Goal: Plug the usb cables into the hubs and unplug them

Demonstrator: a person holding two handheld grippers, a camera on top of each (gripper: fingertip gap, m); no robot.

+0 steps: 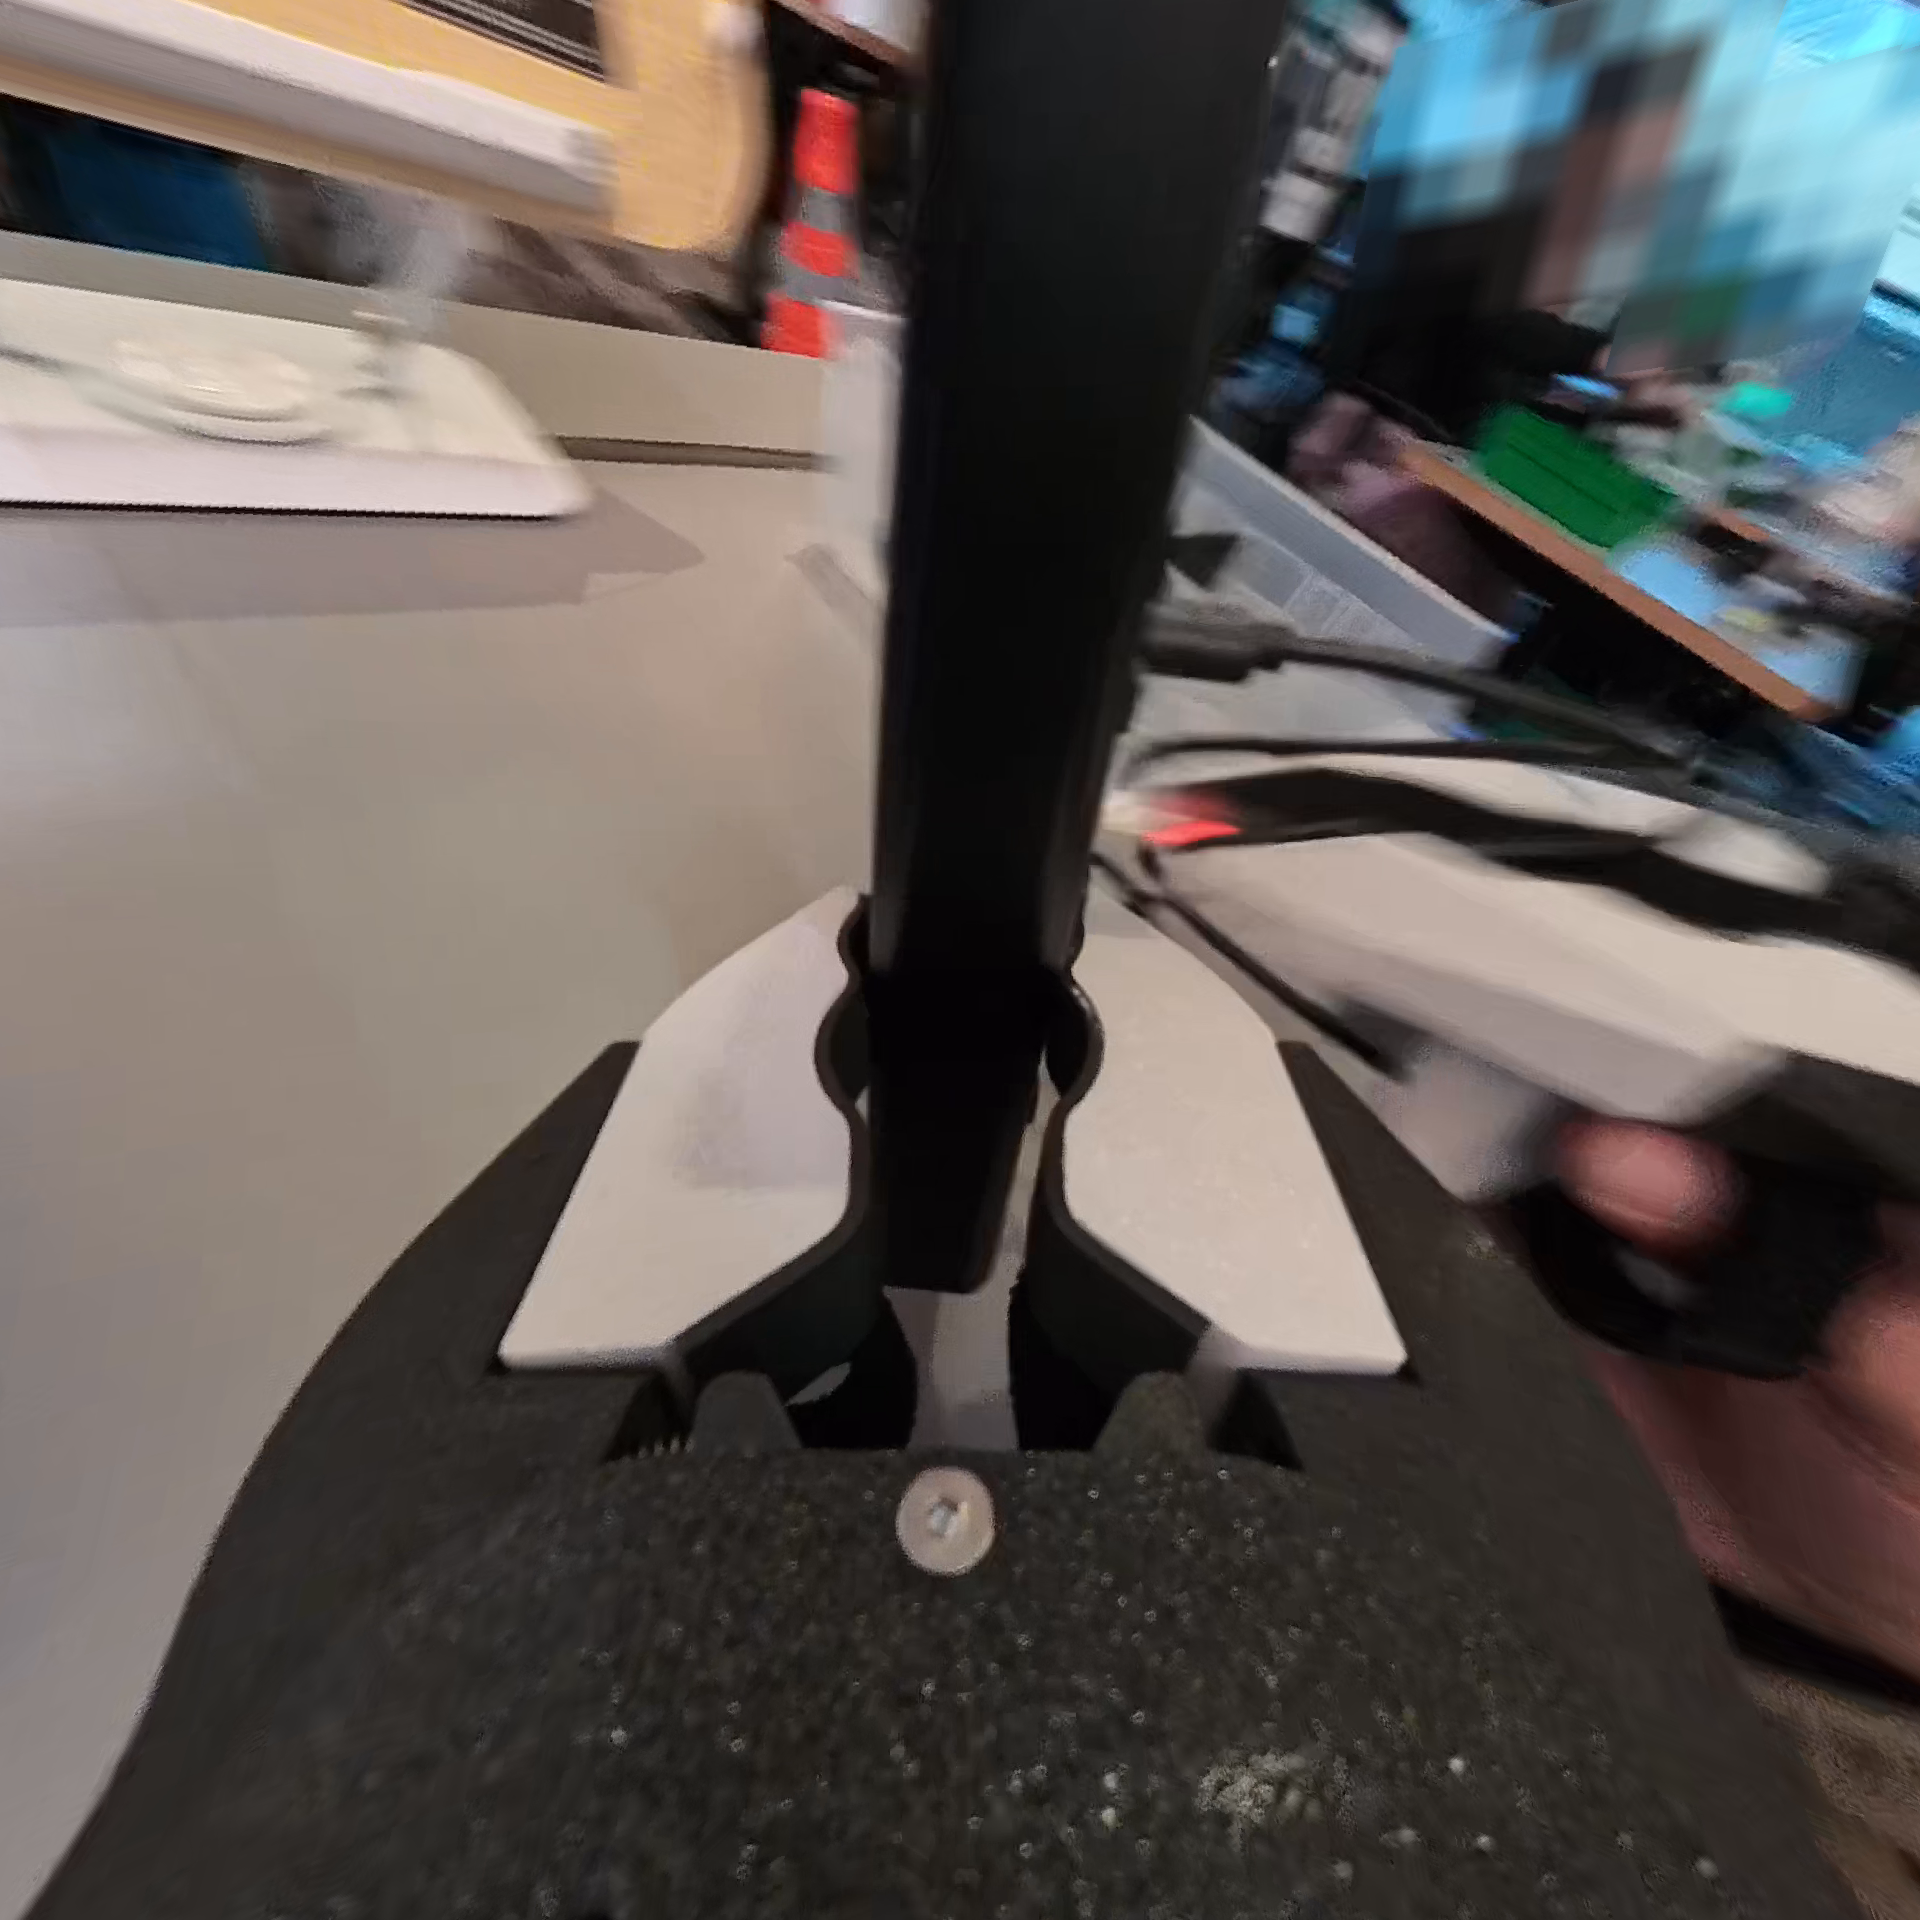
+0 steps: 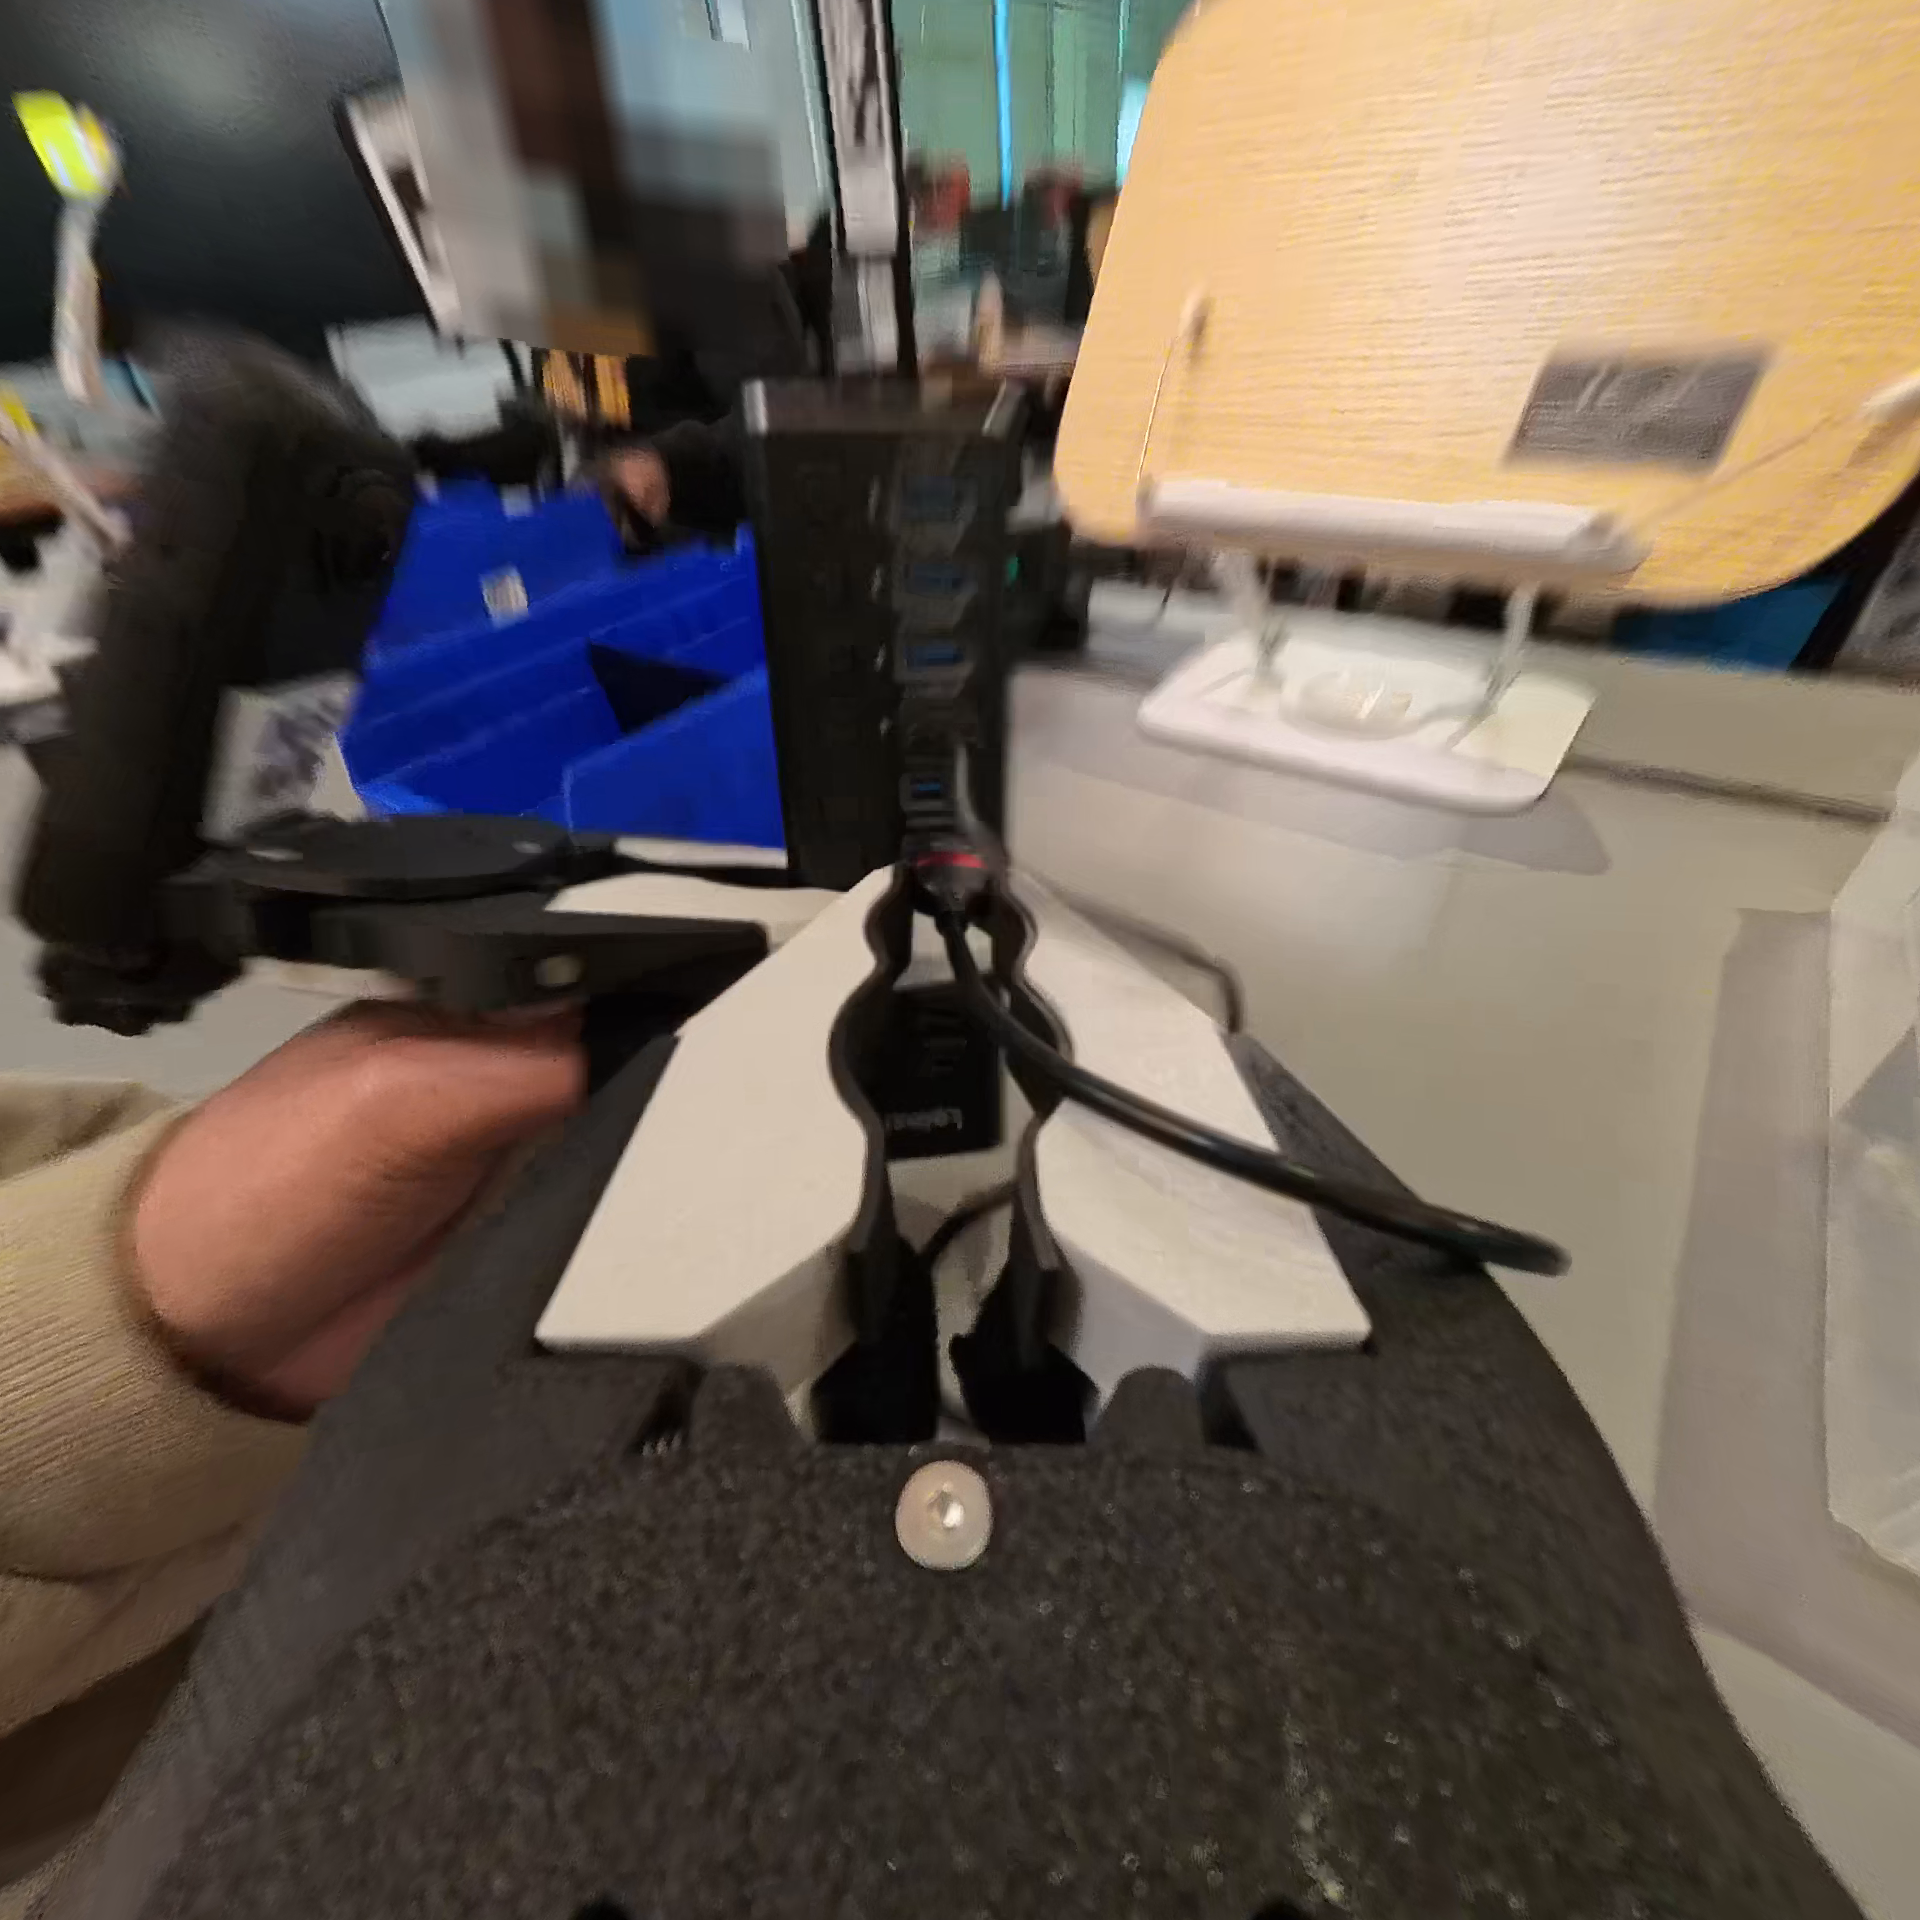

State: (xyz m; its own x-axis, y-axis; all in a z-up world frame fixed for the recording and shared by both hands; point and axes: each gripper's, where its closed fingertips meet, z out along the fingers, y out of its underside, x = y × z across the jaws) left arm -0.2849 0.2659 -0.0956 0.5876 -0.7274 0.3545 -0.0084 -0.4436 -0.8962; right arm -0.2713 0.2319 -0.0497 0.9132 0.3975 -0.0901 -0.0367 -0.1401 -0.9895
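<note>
USB hub (image 2: pixel 883 634), black tower, upright on tabletop (image 2: pixel 1455 987), clamped by left tool (image 1: pixel 961 935); right tool (image 2: pixel 951 894) pinched on red-ringed USB plug (image 2: pixel 951 868) at hub's lowest port, seating unclear, three blue ports above vacant: task judged early.

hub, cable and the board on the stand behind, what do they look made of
The hub looks like matte black plastic: dull, no glint, blue port inserts down its face. The cable looks rubber or PVC sheathed: smooth black jacket with a soft sheen, bending freely. The board looks like pale wood or laminate, with fine horizontal grain lines. Blur leaves all three uncertain.
</note>
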